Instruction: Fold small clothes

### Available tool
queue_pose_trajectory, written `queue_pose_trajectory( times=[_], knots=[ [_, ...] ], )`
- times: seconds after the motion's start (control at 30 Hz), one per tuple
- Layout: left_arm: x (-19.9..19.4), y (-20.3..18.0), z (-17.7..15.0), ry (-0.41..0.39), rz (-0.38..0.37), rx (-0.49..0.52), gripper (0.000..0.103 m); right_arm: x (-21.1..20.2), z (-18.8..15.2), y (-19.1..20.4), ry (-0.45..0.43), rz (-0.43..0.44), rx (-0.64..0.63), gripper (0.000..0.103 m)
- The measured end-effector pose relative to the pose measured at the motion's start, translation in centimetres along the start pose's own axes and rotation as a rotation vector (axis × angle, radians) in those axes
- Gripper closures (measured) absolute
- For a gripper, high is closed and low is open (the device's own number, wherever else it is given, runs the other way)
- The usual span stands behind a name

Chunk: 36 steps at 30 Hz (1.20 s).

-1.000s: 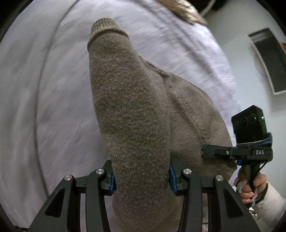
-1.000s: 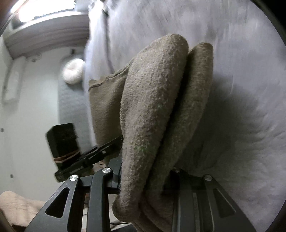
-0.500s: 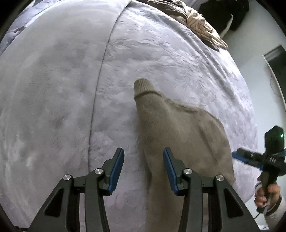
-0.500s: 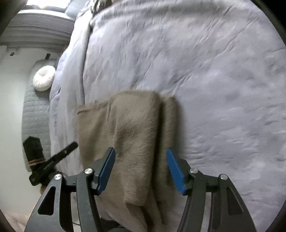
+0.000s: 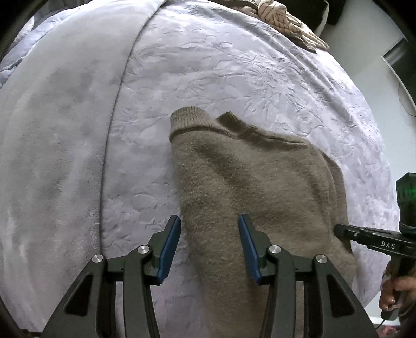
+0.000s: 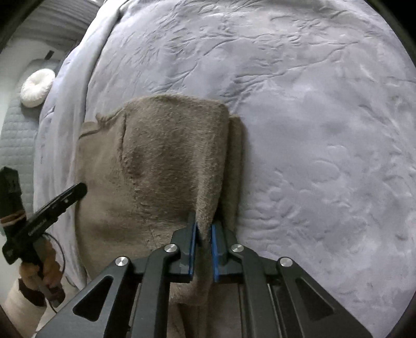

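A fuzzy taupe sweater (image 5: 249, 187) lies partly folded on the lavender bedspread (image 5: 208, 78). The right gripper (image 6: 203, 234) pinches a raised fold at the sweater's edge. The left gripper (image 5: 209, 234) hangs above it, fingers spread, gripping nothing.

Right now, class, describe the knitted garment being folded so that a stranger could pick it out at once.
A lavender embossed bedspread covers the bed. Near its close edge lies a fuzzy taupe sweater, partly folded, with one ribbed cuff pointing up the bed. Unlike the beige cable-knit garment at the far edge, it is plain and flat.
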<state>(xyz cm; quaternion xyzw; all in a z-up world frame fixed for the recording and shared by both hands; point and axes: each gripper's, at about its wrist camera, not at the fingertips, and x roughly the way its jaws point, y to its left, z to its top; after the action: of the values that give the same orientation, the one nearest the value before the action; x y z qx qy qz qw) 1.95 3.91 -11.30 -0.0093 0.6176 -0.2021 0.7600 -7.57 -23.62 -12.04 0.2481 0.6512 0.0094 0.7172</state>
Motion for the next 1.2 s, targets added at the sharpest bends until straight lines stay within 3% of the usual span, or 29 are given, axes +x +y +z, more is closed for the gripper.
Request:
queue_pose_trajectory(
  times=[0.3, 0.4, 0.53, 0.67, 0.8, 0.97, 1.2],
  knots=[
    [-4.0, -1.2, -3.3, 0.038, 0.034, 0.050, 0.055, -2.5, -2.1, -0.2, 0.021, -0.074, 0.015, 0.093],
    [-3.7, -1.4, -5.1, 0.096, 0.054, 0.043, 0.055, -3.5, -2.9, 0.7, 0.006, -0.069, 0.029, 0.093],
    [-4.2, -1.7, -6.5, 0.109, 0.057, 0.030, 0.055, -4.7, -5.2, 2.9, -0.017, -0.041, -0.004, 0.093],
    [-4.2, -1.8, -7.2, 0.129, 0.064, 0.041, 0.055, -3.3, -7.3, 4.3, 0.061, -0.042, -0.053, 0.093],
    [-4.4, -1.6, -7.4, 0.150, 0.073, 0.027, 0.055, -1.4, -8.5, 3.6, 0.126, -0.128, -0.057, 0.093],
    [-5.2, -1.7, -7.5, 0.148, 0.085, 0.011, 0.055, -2.3, -8.9, 1.8, 0.140, -0.102, 0.014, 0.093],
    [-6.1, -1.4, -7.6, 0.145, 0.089, 0.003, 0.055, -3.8, -8.5, 2.1, 0.136, -0.117, 0.004, 0.092]
  ],
)
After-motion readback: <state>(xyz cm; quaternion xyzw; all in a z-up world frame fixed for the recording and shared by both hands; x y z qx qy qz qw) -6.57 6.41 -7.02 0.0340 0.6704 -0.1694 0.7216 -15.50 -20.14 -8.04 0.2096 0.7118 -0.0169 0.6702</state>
